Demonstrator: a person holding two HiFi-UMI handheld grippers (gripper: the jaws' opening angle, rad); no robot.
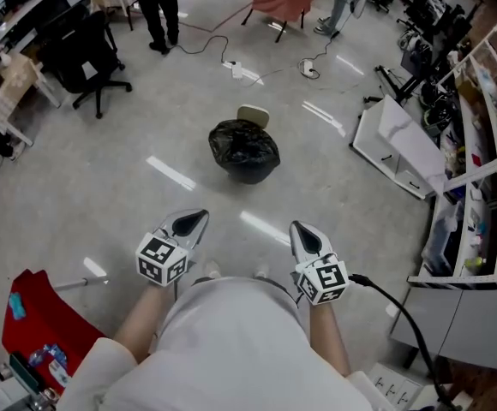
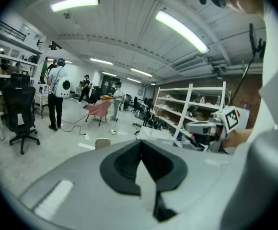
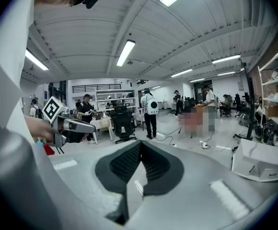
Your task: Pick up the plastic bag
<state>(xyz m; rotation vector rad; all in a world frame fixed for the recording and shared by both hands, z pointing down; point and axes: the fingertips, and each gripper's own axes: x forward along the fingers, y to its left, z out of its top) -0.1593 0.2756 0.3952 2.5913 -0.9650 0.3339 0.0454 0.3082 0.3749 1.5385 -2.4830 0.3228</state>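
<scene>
The black plastic bag [image 1: 245, 151] lines a small round bin on the grey floor, straight ahead in the head view. A beige lid [image 1: 253, 116] lies just behind it. My left gripper [image 1: 199, 217] and right gripper [image 1: 300, 227] are held side by side in front of my body, well short of the bag, both pointing toward it. Both are shut with nothing between the jaws. In the left gripper view the shut left gripper [image 2: 140, 143] hides the bag, and only the lid [image 2: 102, 143] shows. The right gripper view shows its shut gripper [image 3: 140, 143] and no bag.
A white cabinet [image 1: 398, 148] lies on the floor at the right, before shelving [image 1: 488, 144]. A black office chair [image 1: 90, 62] stands at the left, a person [image 1: 161, 15] beyond it. Cables [image 1: 231, 62] cross the far floor. A red object [image 1: 38, 315] sits near my left.
</scene>
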